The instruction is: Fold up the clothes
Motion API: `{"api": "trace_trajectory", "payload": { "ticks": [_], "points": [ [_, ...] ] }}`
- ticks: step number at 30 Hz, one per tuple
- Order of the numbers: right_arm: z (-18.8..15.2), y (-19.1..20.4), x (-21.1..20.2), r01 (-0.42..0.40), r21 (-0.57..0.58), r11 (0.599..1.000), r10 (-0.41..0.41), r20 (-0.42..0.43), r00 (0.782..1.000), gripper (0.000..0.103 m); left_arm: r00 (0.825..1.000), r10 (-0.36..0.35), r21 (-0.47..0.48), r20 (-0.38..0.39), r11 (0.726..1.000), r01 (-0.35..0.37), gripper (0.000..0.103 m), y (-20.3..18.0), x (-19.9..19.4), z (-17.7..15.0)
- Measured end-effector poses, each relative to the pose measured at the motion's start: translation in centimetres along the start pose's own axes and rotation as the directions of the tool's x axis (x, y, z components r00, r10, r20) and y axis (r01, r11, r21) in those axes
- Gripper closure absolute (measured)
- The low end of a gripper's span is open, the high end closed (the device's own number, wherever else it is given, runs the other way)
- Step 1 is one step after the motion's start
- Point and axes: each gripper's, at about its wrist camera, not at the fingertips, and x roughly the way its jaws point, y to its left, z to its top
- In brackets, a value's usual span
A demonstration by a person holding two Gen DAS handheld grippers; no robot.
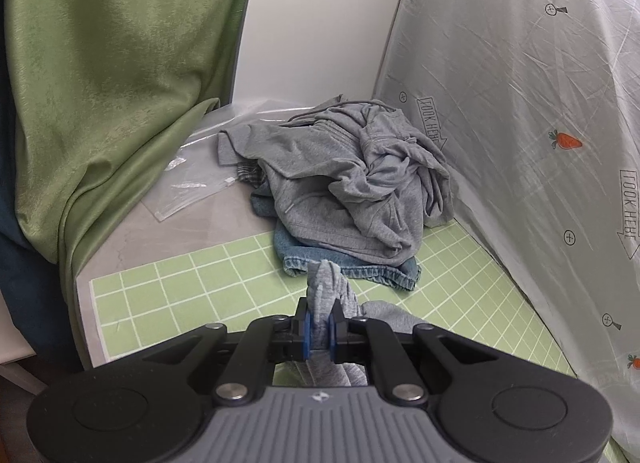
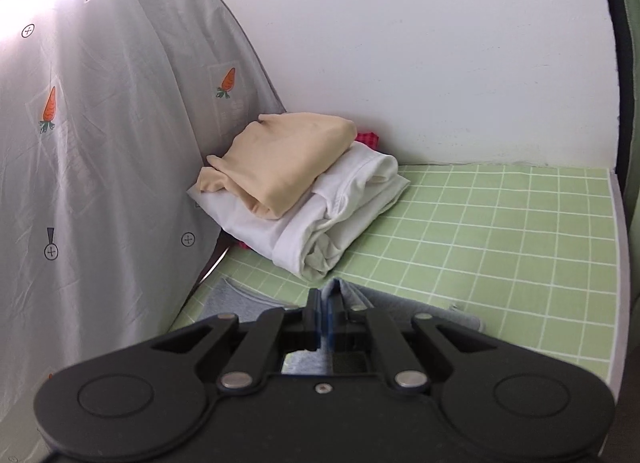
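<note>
Both grippers, left gripper (image 1: 319, 327) and right gripper (image 2: 324, 321), I hold pinched shut on edges of the grey garment (image 2: 404, 305) lying on the green grid mat (image 2: 500, 231); I judge equal tension between them keeps folds square.

A home corner: green curtain (image 1: 112, 75), carrot-print sheet (image 1: 520, 103), clothes piles.

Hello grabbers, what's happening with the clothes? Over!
Left gripper and right gripper both shut on grey garment. Unfolded pile ahead. Folded stack aside. Nothing blocking.
</note>
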Motion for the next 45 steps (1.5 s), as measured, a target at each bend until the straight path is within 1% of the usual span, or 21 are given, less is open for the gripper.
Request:
{"api": "trace_trajectory", "payload": {
  "ticks": [6,8,11,16,19,21,24,28,30,31,32,33,34,35,36,38,39,42,45],
  "points": [
    [1.0,4.9,3.4,-0.029,-0.044,0.999,0.031,0.033,0.999,0.1,1.0,-0.008,0.015,0.012,1.0,0.007,0.094,-4.1,3.5,1.4],
    [0.6,6.4,5.2,-0.024,-0.074,0.997,0.025,0.022,0.999,0.1,1.0,0.0,0.023,0.007,1.0,-0.001,0.094,-5.4,5.2,1.9],
    [0.0,8.6,7.9,-0.015,-0.122,0.992,0.015,0.002,1.0,0.1,0.999,0.03,0.031,-0.023,0.999,-0.029,0.094,-7.0,8.0,2.2],
    [-1.2,12.3,12.4,-0.002,-0.202,0.979,-0.003,-0.028,1.0,0.1,0.996,0.069,0.119,-0.054,0.991,-0.062,0.094,-9.2,12.0,1.6],
    [-1.8,14.5,15.1,0.004,-0.249,0.968,-0.016,-0.046,0.999,0.1,0.993,0.089,0.137,-0.078,0.987,-0.078,0.094,-9.8,14.2,1.2],
    [-2.3,15.9,16.9,0.008,-0.281,0.96,-0.025,-0.057,0.998,0.1,0.99,0.1,0.126,-0.096,0.988,-0.088,0.093,-9.9,15.6,0.9],
    [-3.3,17.7,18.9,-0.006,-0.342,0.94,-0.022,-0.077,0.997,0.1,0.988,0.119,0.14,-0.104,0.985,-0.104,0.094,-10.3,16.8,0.6],
    [-3.9,18.2,20.7,-0.016,-0.358,0.934,-0.037,-0.141,0.989,0.099,0.983,0.145,0.162,-0.11,0.979,-0.126,0.091,-11.0,18.1,0.1],
    [-4.3,18.3,21.6,-0.021,-0.364,0.931,-0.045,-0.173,0.984,0.096,0.981,0.152,0.145,-0.124,0.98,-0.133,0.08,-11.1,18.6,-0.2],
    [-4.4,18.4,22.0,-0.024,-0.367,0.93,-0.049,-0.19,0.981,0.081,0.981,0.143,0.135,-0.129,0.983,-0.125,0.075,-11.1,18.6,-0.3],
    [-4.6,18.5,22.5,-0.027,-0.37,0.929,-0.053,-0.206,0.977,0.065,0.983,0.133,0.133,-0.125,0.984,-0.116,0.066,-11.2,18.3,-0.3],
    [-4.7,18.6,22.9,-0.03,-0.373,0.927,-0.057,-0.222,0.973,0.059,0.986,0.121,0.136,-0.116,0.985,-0.105,0.054,-11.4,17.8,-0.4],
    [-4.8,18.2,22.4,-0.03,-0.371,0.928,-0.056,-0.219,0.974,0.053,0.988,0.109,0.139,-0.107,0.986,-0.094,0.049,-11.5,17.4,-0.4],
    [-4.9,17.7,21.7,-0.029,-0.367,0.93,-0.054,-0.214,0.975,0.049,0.99,0.101,0.144,-0.095,0.986,-0.087,0.04,-11.6,16.8,-0.5],
    [-4.9,17.3,21.0,-0.028,-0.364,0.931,-0.053,-0.208,0.977,0.046,0.992,0.097,0.15,-0.081,0.985,-0.084,0.033,-11.7,16.1,-0.6],
    [-5.1,16.3,19.5,-0.025,-0.358,0.934,-0.049,-0.197,0.979,0.034,0.993,0.093,0.158,-0.071,0.984,-0.081,0.032,-11.7,14.8,-1.2],
    [-5.4,15.5,19.0,-0.019,-0.348,0.937,-0.056,-0.205,0.977,0.033,0.992,0.091,0.162,-0.082,0.984,-0.076,0.031,-11.6,14.2,-1.6],
    [-7.2,12.8,17.9,0.007,-0.324,0.946,-0.101,-0.275,0.956,0.032,0.985,0.089,0.172,-0.15,0.983,-0.063,0.031,-11.3,13.3,-3.6],
    [-9.4,10.7,17.3,0.033,-0.305,0.952,-0.141,-0.339,0.93,0.032,0.966,0.097,0.187,-0.239,0.981,-0.052,0.031,-11.3,13.0,-6.4]
  ]
}}
